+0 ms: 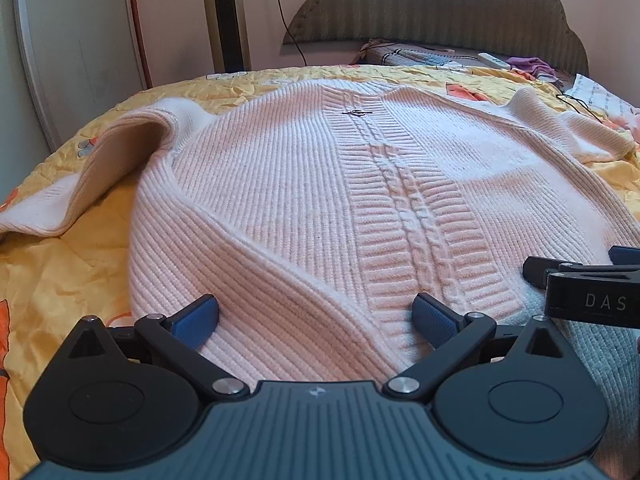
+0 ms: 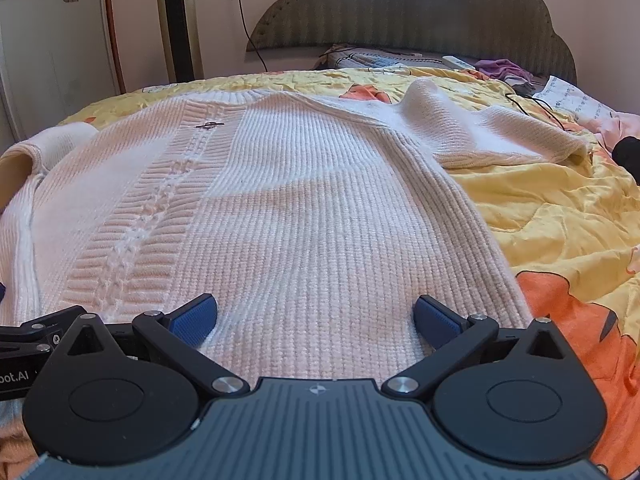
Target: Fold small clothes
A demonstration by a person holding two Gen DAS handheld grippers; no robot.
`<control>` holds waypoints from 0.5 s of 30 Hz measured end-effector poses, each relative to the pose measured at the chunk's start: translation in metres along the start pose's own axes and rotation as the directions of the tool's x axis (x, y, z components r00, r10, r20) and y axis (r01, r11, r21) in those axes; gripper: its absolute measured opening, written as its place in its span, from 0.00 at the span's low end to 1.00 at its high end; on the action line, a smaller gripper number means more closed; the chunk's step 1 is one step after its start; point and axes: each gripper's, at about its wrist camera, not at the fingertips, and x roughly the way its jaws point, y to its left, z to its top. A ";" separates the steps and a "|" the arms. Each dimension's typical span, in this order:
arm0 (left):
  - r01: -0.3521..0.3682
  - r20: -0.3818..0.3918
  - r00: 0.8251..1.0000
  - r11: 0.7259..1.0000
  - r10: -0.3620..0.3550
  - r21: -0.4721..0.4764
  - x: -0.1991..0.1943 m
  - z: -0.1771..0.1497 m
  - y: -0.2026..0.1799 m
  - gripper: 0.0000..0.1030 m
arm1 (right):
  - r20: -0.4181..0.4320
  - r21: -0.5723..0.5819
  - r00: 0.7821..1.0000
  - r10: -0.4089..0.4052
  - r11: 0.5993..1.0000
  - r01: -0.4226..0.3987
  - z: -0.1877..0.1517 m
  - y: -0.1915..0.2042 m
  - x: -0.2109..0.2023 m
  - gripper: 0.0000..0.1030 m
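A pale pink ribbed knit sweater [image 1: 280,184] lies spread front-up on the bed, collar away from me, with a cable braid and a small metal clasp [image 1: 357,112] down its middle. Its left sleeve [image 1: 100,168] is bunched and partly lifted; its right sleeve [image 2: 500,136] lies out to the right. My left gripper [image 1: 316,316] hovers open over the hem, left of the braid. My right gripper [image 2: 316,316] stands open over the hem's right half [image 2: 320,220]. Nothing is between either pair of blue pads. The right gripper's black finger [image 1: 580,280] shows at the left view's right edge.
A yellow quilt with orange prints [image 2: 560,208] covers the bed. At the padded headboard [image 1: 440,8] lie a pillow, a white remote [image 1: 494,61] and purple cloth [image 2: 502,67]. A black cable [image 2: 532,106] crosses the quilt. A tower fan [image 2: 178,20] stands by the wall.
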 end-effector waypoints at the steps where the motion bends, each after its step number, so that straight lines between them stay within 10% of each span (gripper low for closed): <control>1: -0.004 0.000 1.000 1.000 0.004 0.001 0.000 0.001 -0.001 1.00 | 0.000 -0.001 1.000 -0.002 1.000 0.002 0.000 0.000 0.000 1.00; 15: -0.026 0.005 1.000 1.000 0.026 -0.002 0.000 0.001 -0.005 1.00 | 0.002 -0.005 1.000 -0.015 1.000 0.015 0.000 0.003 0.001 1.00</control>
